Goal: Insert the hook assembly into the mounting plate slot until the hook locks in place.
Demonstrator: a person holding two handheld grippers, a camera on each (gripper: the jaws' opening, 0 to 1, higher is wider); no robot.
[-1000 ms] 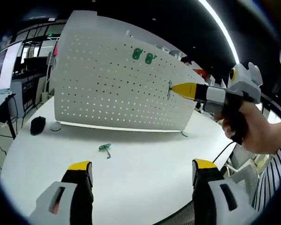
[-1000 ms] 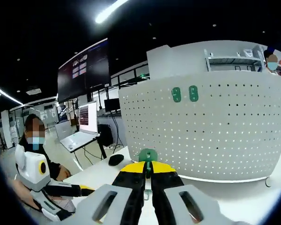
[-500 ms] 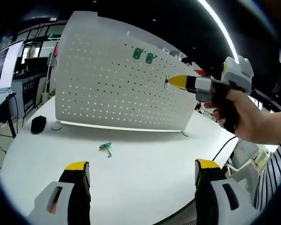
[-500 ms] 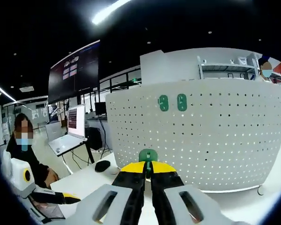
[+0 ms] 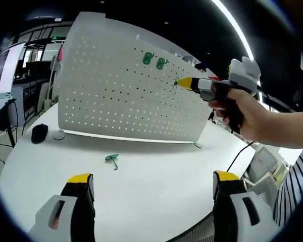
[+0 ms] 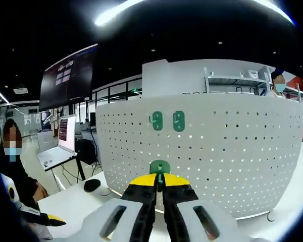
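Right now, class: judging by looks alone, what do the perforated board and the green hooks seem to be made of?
Perforated board: probably thin sheet metal with matte white paint; regular punched holes, standing on small feet.
Green hooks: the one held in the right gripper, like the loose hook on the table, looks like moulded plastic, uniformly green; its stem seems metallic, but too small to confirm.

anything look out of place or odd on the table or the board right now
One green hook lies loose on the white table in front of the pegboard, while two green hooks already sit mounted high on it. The right gripper holds another green hook. Nothing looks damaged or spilled.
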